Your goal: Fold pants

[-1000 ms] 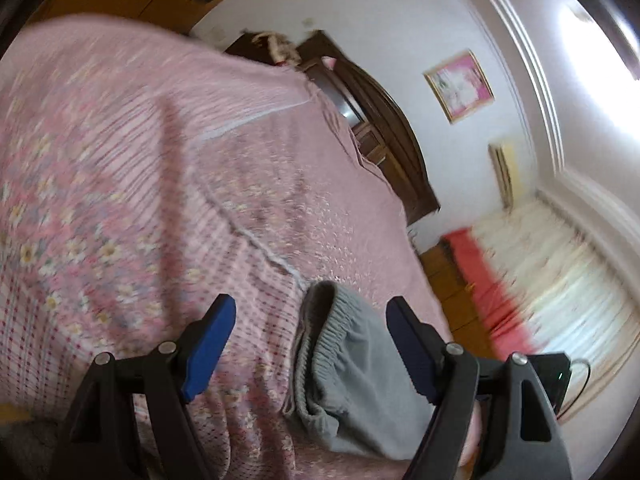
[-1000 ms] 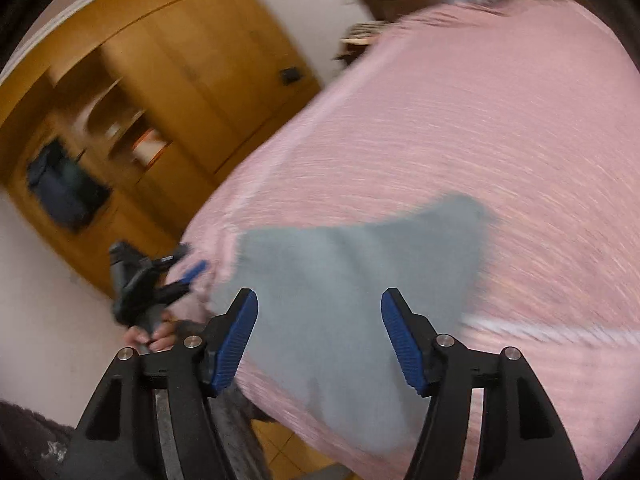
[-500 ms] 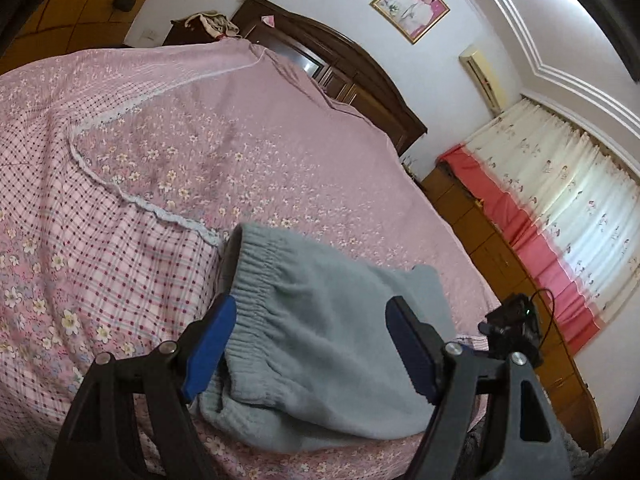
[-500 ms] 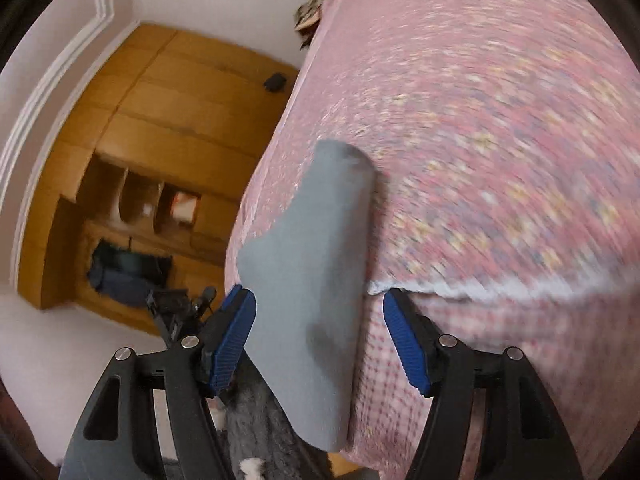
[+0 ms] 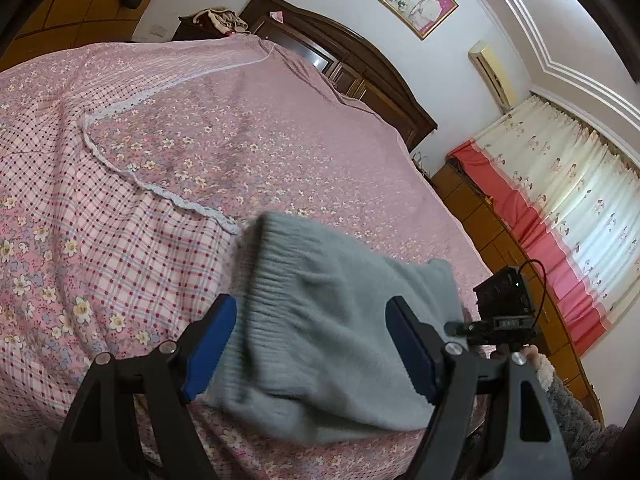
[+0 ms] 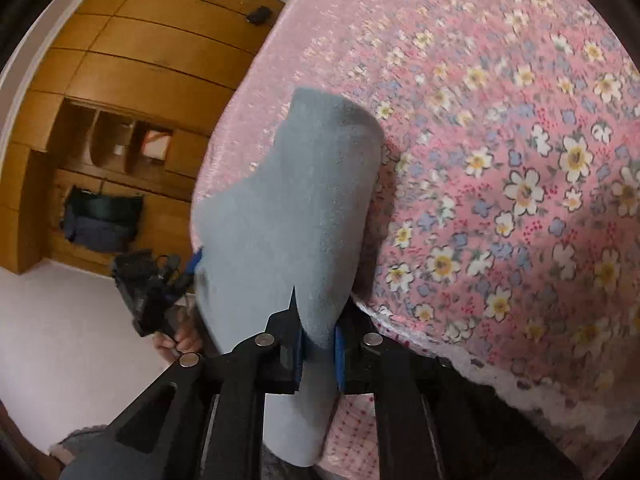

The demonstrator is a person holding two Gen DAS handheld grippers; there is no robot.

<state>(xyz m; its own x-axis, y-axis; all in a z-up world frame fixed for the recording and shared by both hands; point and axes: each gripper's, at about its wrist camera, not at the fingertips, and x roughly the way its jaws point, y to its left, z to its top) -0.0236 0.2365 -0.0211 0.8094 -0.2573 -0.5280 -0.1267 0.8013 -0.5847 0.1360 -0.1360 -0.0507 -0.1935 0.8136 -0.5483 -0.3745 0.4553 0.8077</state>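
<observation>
Nearest, the right gripper (image 6: 317, 350) is closing its blue pads on an edge of the grey pants (image 6: 288, 208), cloth pinched between them. The left gripper (image 5: 310, 350) has its jaws wide apart, straddling the elastic waistband without pressing it. The pants lie folded at the near edge of the pink floral bedspread (image 5: 248, 148). Beyond stands a dark wooden headboard (image 5: 352, 60); far left, a wooden wardrobe (image 6: 132, 80).
</observation>
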